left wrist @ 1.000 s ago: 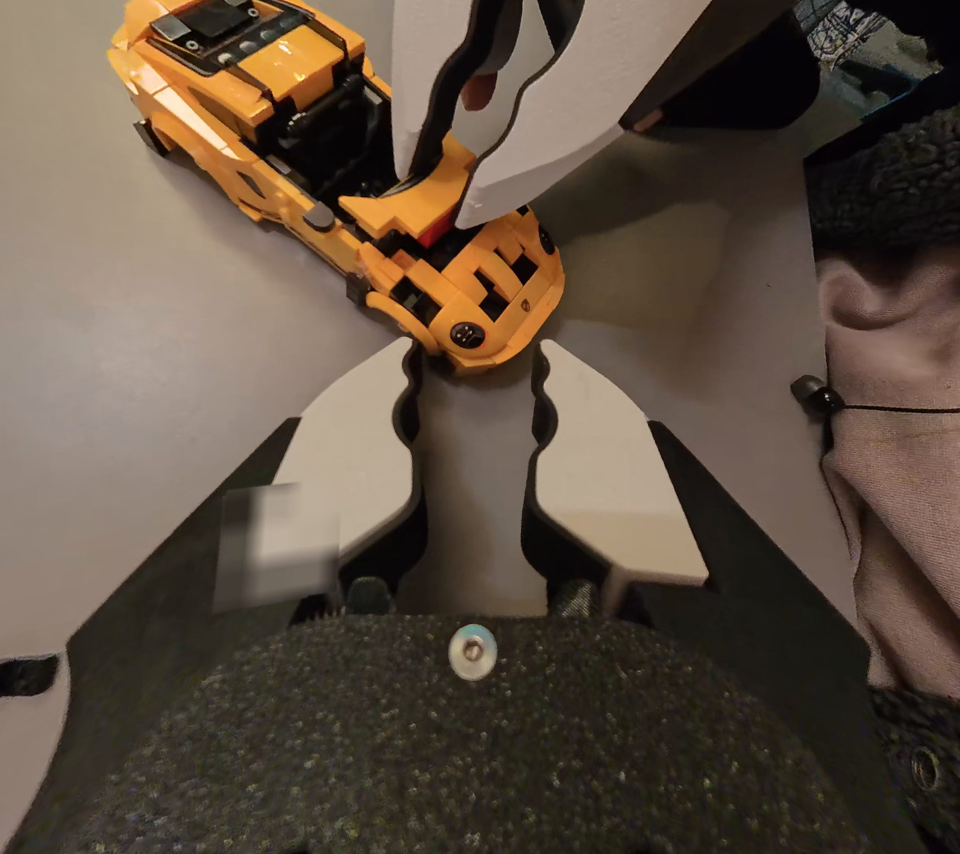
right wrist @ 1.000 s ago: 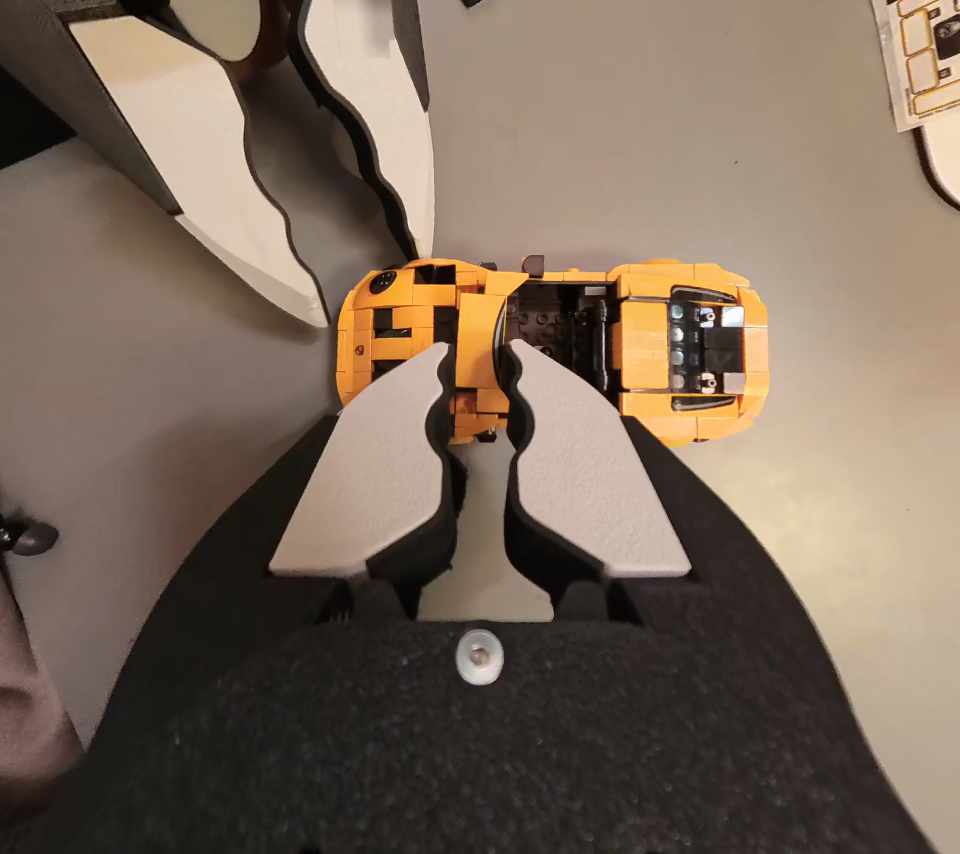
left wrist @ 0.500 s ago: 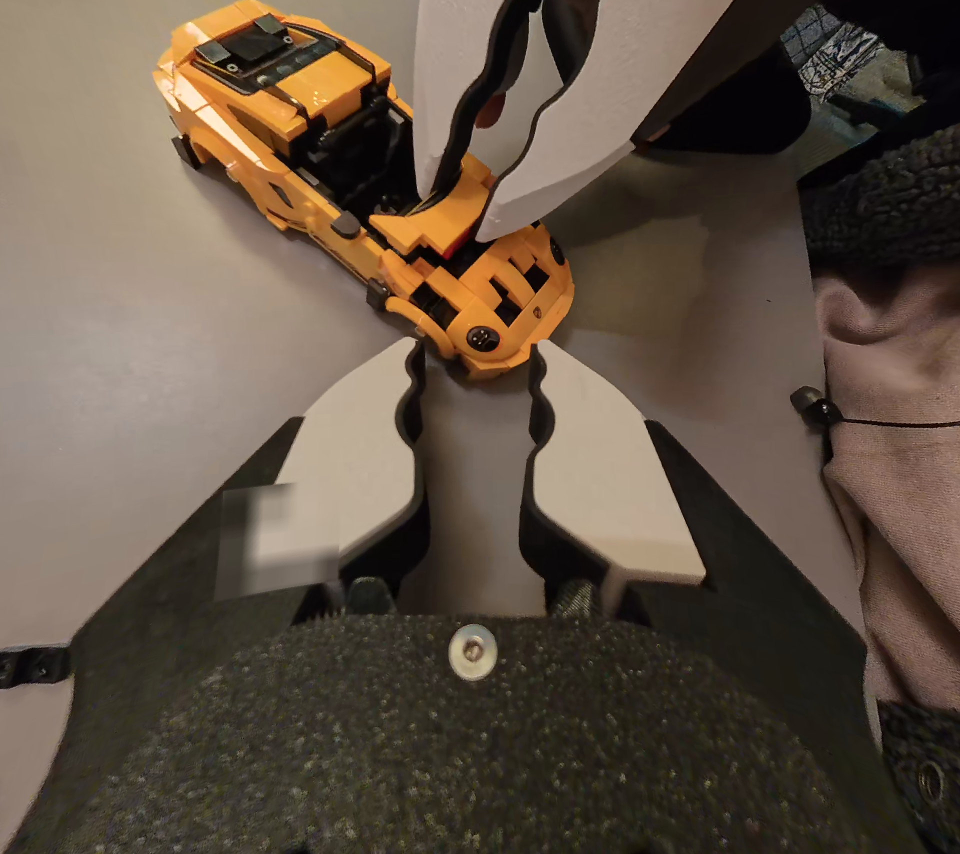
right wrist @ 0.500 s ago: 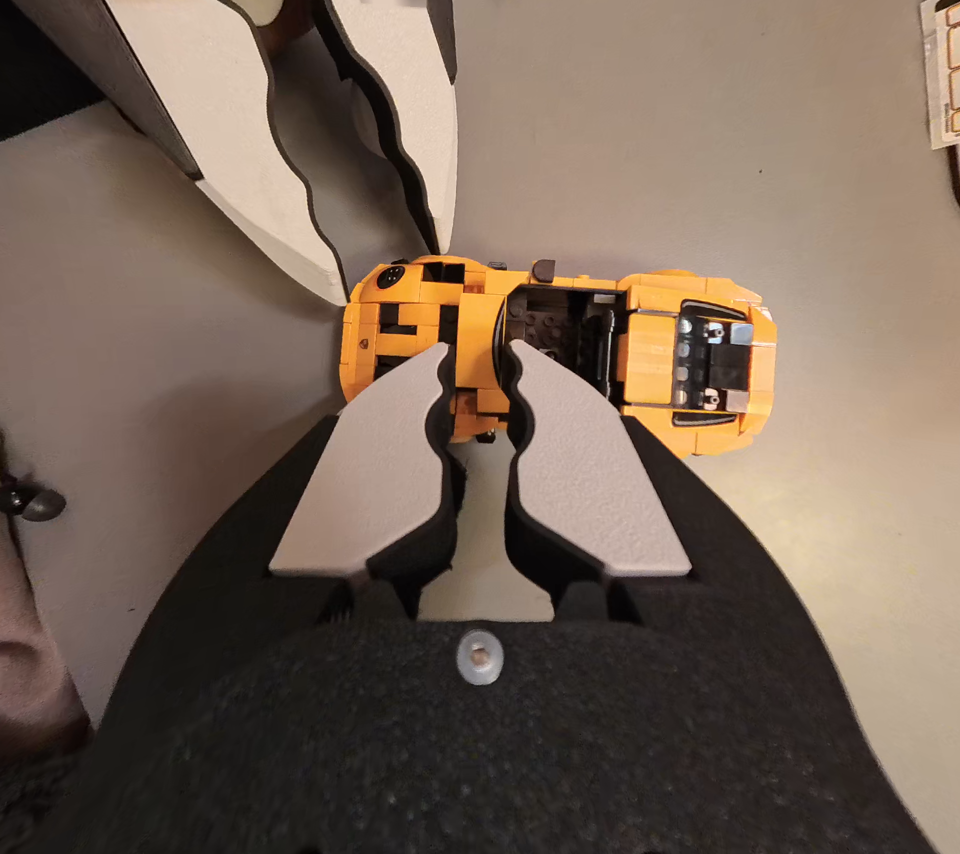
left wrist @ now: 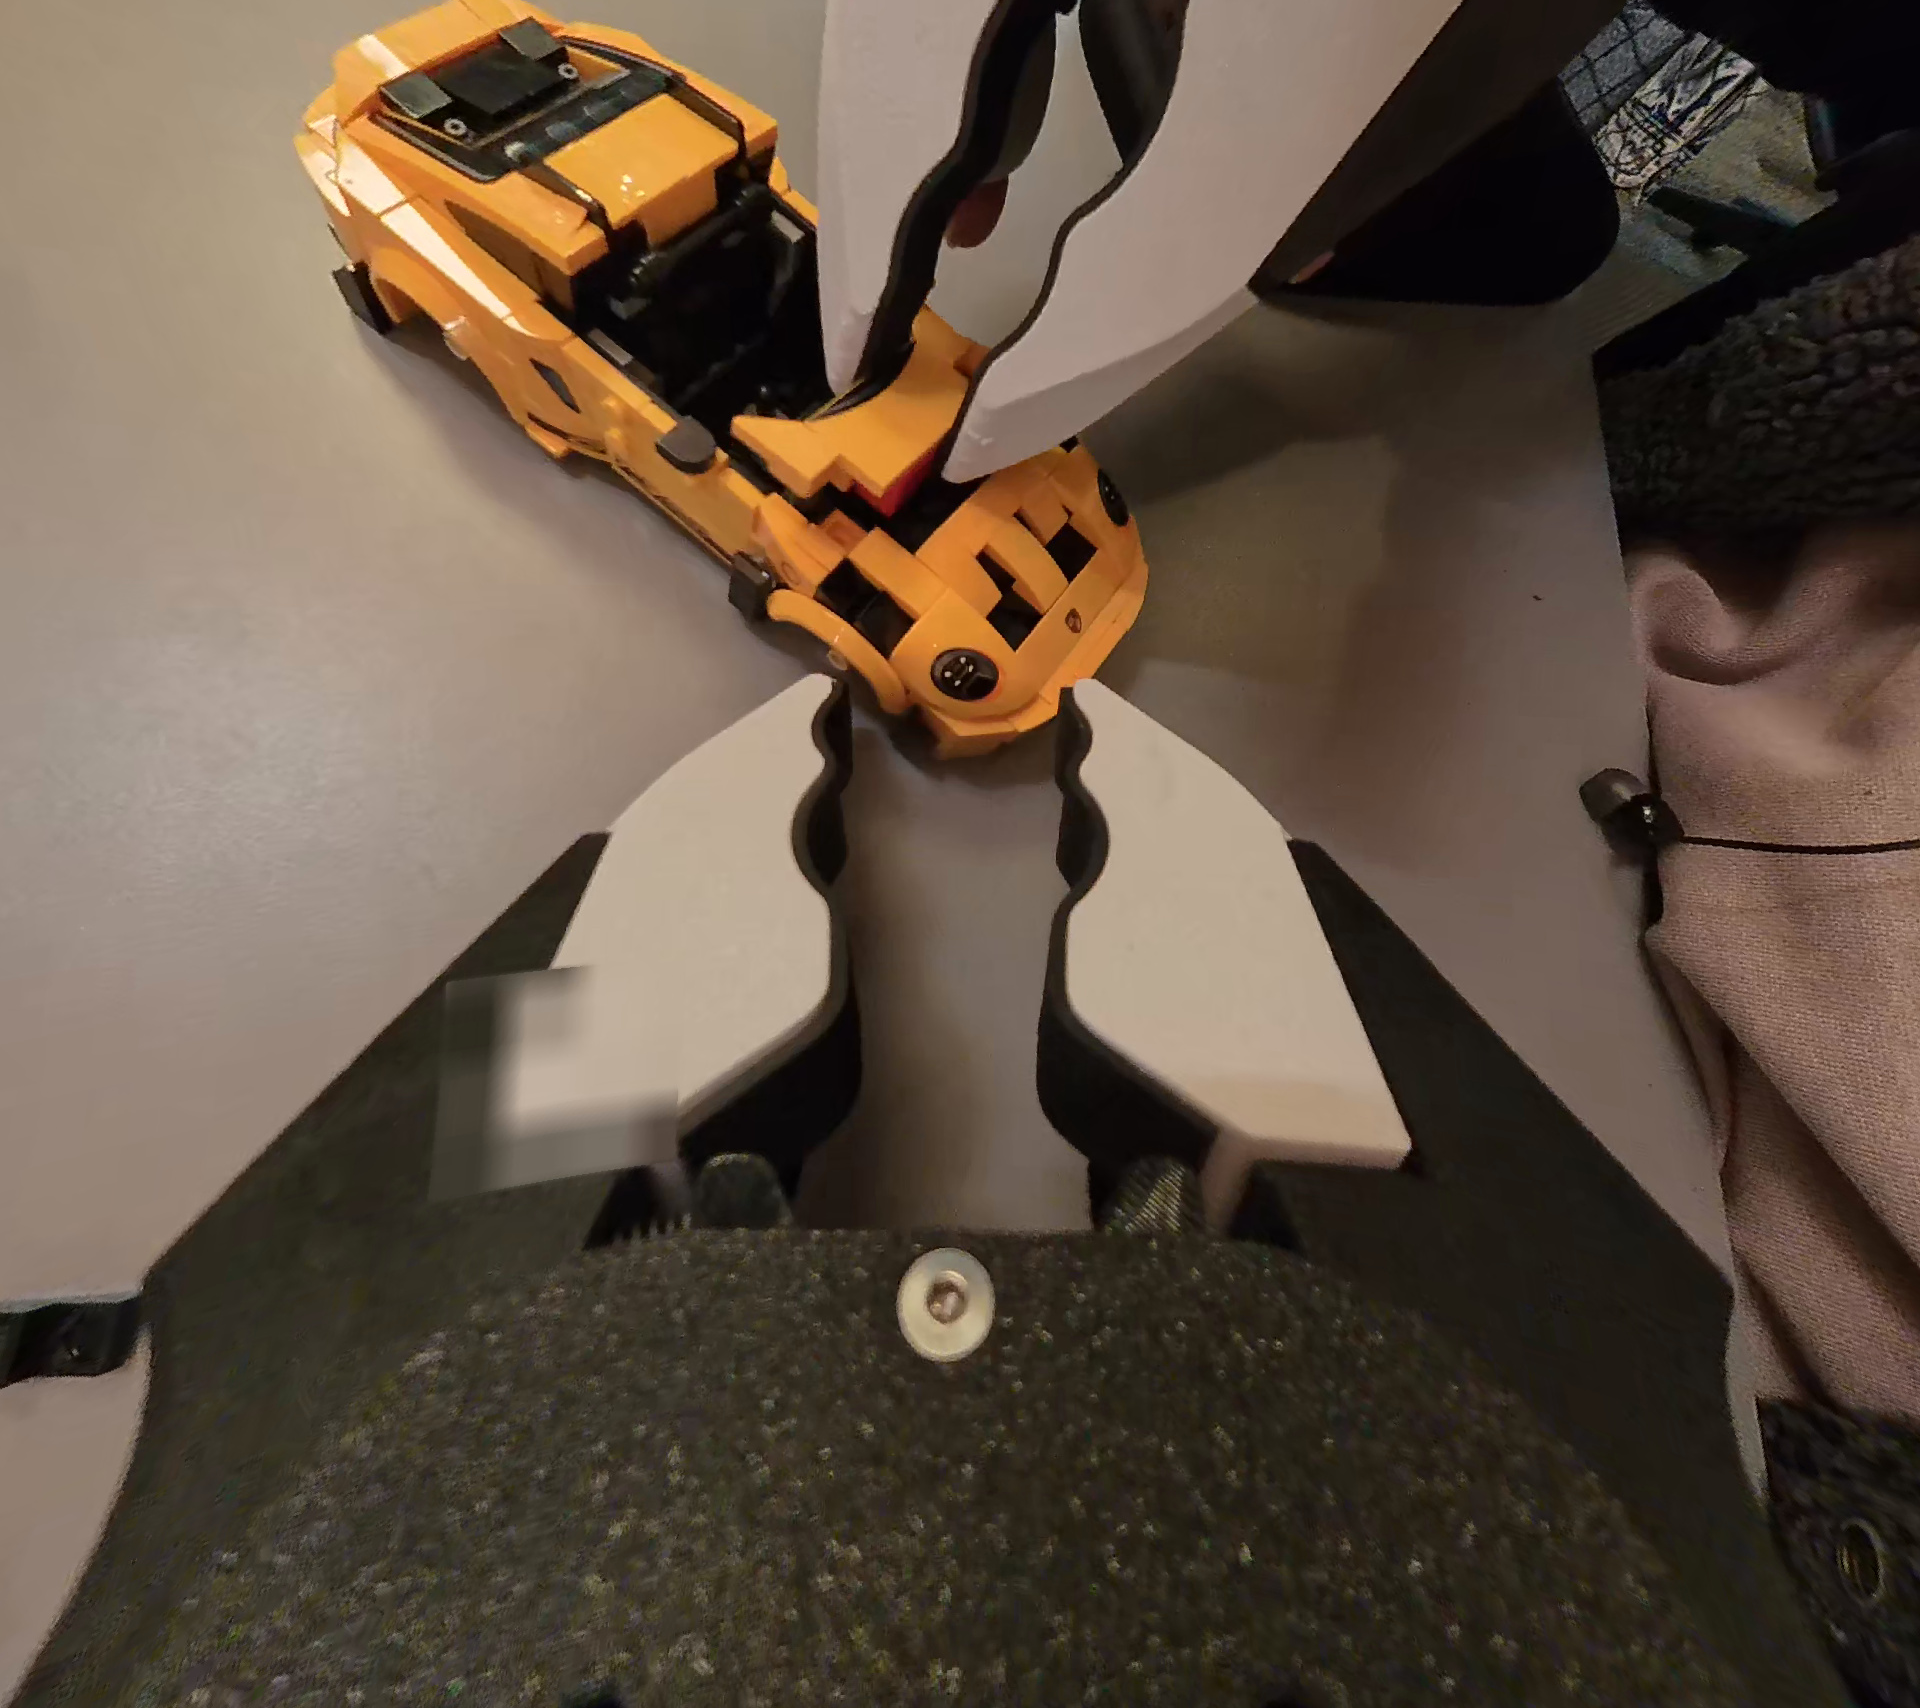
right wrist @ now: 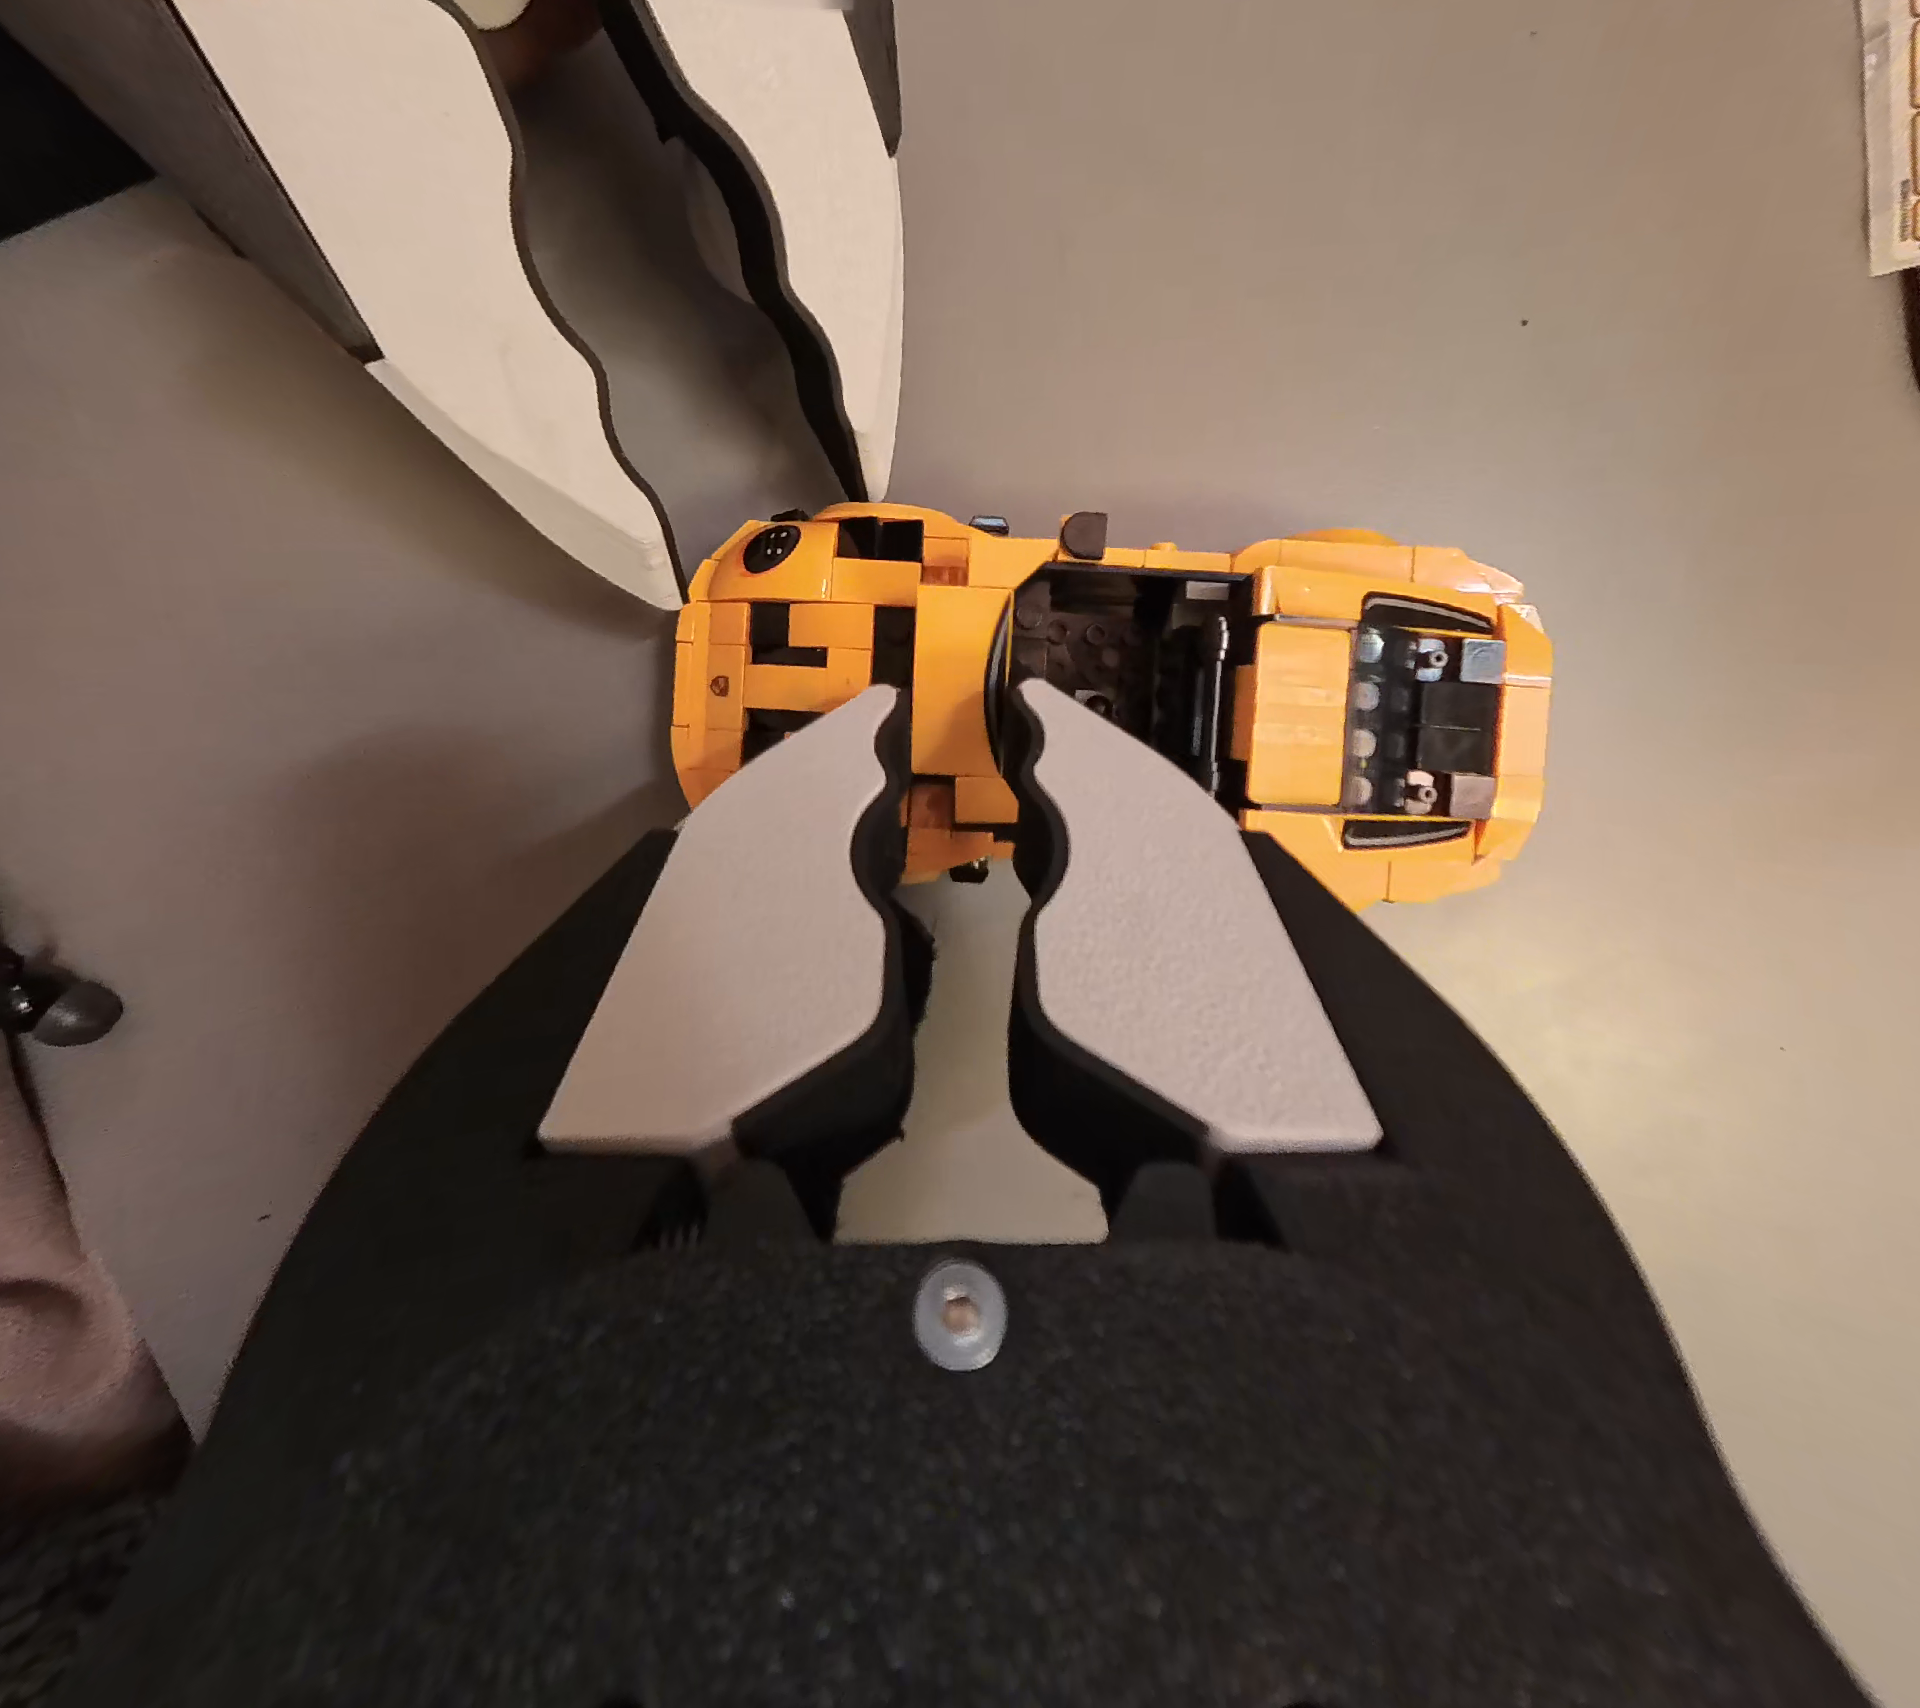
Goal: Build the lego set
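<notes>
The orange-and-black brick-built toy car (right wrist: pixel 1112 692) rests on the grey tabletop (right wrist: pixel 1351 204). The right hand-held gripper (right wrist: pixel 956 702) pinches its orange hood panel (left wrist: pixel 862 432), likely seating it. The left hand-held gripper (left wrist: pixel 951 702), spread, brackets the nose, apparently as a brace.

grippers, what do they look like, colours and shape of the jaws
Both match: the left gripper and right gripper have two pale grey, flat, tapering fingers with wavy black-lined inner edges, set in a black frame. A speckled black textured housing carries one silver screw. No cables show.
</notes>
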Tool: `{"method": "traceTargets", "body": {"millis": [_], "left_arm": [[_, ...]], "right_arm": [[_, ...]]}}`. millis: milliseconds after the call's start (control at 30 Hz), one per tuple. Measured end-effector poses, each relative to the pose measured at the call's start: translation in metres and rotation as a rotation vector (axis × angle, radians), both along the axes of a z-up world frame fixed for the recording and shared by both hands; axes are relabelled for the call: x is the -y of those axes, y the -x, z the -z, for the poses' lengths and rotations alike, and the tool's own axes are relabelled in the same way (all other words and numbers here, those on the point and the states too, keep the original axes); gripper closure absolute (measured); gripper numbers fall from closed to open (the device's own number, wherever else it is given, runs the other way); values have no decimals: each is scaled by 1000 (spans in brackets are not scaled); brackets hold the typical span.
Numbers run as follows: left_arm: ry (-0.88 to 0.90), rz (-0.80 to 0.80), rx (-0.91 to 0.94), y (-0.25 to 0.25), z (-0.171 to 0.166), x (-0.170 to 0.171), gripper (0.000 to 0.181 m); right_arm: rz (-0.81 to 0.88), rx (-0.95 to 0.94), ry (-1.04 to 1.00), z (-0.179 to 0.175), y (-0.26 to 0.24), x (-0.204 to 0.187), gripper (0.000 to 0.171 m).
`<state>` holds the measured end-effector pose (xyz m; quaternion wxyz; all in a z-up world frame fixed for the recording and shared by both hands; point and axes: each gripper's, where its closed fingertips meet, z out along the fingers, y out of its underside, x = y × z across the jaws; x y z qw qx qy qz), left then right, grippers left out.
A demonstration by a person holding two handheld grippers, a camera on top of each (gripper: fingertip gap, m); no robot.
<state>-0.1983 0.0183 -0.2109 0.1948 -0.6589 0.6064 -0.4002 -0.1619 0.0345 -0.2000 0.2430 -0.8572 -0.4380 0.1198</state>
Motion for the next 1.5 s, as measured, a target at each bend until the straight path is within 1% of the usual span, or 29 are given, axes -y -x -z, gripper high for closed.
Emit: {"method": "traceTargets", "body": {"millis": [333,433,1033,1133,1200,1500], "left_arm": [[-7,8,-4,0,1,1,145],[-7,8,-4,0,1,2,145],[-3,7,1,0,0,1,146],[-5,5,4,1,0,1,146],[-6,5,5,1,-1,1,146],[-5,7,2,1,0,1,146]], "right_arm": [[-6,42,13,0,0,0,155],[-10,52,21,0,0,0,151],[-18,26,16,-4,2,0,149],[-17,33,19,-1,3,-1,150],[-18,37,21,0,3,-1,154],[-30,76,61,0,1,1,155]]}}
